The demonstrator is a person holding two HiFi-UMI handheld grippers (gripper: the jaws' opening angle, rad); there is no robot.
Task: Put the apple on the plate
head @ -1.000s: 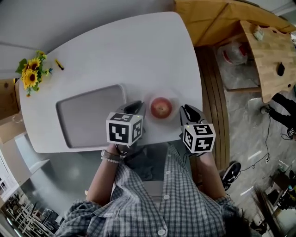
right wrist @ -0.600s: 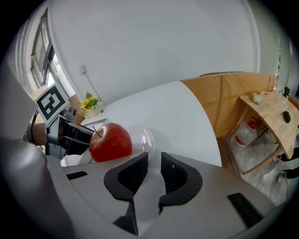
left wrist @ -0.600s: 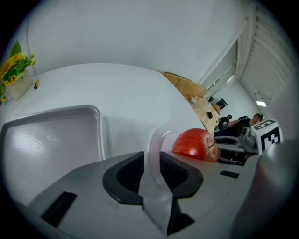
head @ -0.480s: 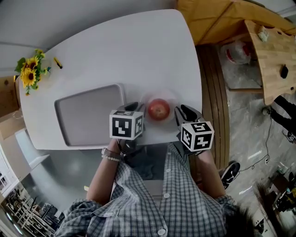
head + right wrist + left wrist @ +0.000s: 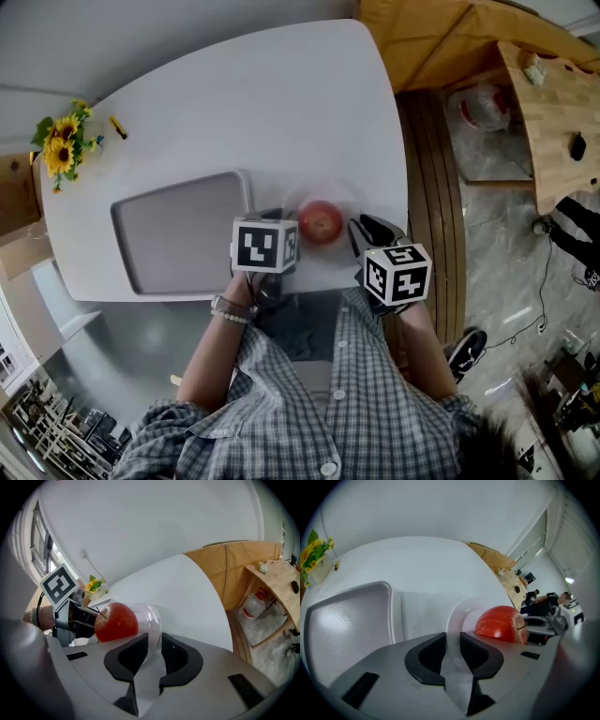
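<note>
A red apple [image 5: 321, 222] sits on a small clear plate [image 5: 349, 199] near the front edge of the white table [image 5: 281, 103]. My left gripper [image 5: 279, 221] is at the plate's left side. In the left gripper view its jaws stand close together with the plate's rim [image 5: 457, 616] between them, and the apple [image 5: 501, 623] lies just right of them. My right gripper [image 5: 364, 229] is at the plate's right side. In the right gripper view, the rim [image 5: 152, 618] runs between its nearly closed jaws, with the apple [image 5: 116, 620] to their left.
A grey tray [image 5: 178, 234] lies left of the plate, close to the left gripper. Sunflowers [image 5: 61, 150] and a small yellow object [image 5: 118, 128] sit at the table's far left. Wooden furniture [image 5: 553, 103] stands on the right, beyond the table edge.
Both grippers have moved inward to the plate's two sides. The plate and apple have shifted slightly left.
</note>
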